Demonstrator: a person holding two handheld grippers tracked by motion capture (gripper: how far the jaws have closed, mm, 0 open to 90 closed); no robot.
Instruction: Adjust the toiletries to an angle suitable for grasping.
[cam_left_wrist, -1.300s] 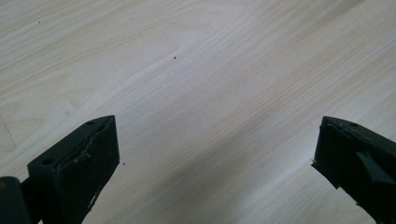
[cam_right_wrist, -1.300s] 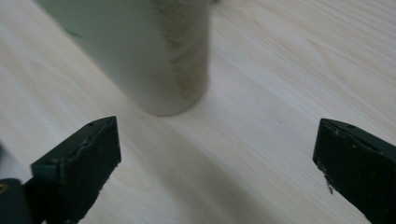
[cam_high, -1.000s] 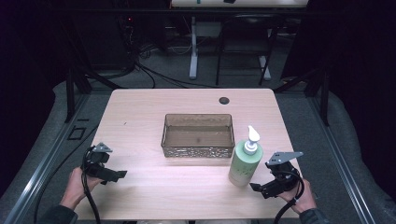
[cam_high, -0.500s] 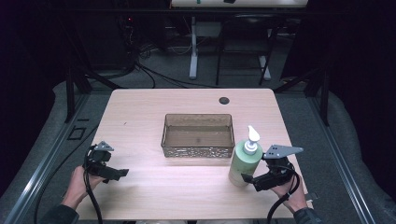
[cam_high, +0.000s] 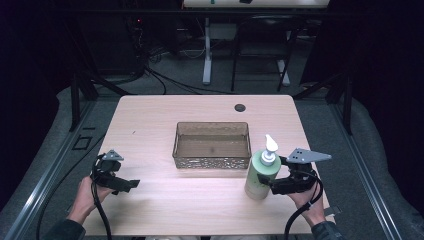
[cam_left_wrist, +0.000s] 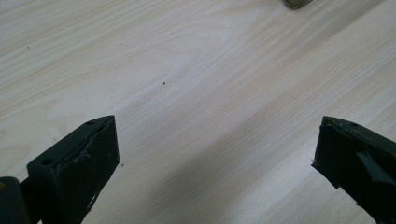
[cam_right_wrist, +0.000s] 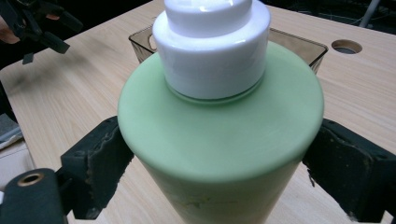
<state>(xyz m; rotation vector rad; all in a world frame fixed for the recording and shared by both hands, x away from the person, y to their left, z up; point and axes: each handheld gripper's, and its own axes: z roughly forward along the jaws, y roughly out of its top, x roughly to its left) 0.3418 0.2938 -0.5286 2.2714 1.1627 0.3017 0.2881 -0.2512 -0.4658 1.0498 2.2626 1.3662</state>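
Closing in, the right gripper's (cam_right_wrist: 219, 182) fingers (cam_right_wrist: 95, 161) pinched the green pump bottle (cam_high: 261, 172) just beside the brown tray (cam_high: 212, 145) on the wooden surface (cam_high: 165, 115); far off, the left gripper's (cam_high: 131, 185) fingers stayed spread over bare wood.

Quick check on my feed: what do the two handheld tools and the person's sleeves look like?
Both tools, left tool and right tool, are black, each with two blocky jaws whose dark pads have worn, chipped edges. Each carries a grey three-cornered plate and trails a black cable. The sleeves are dark.
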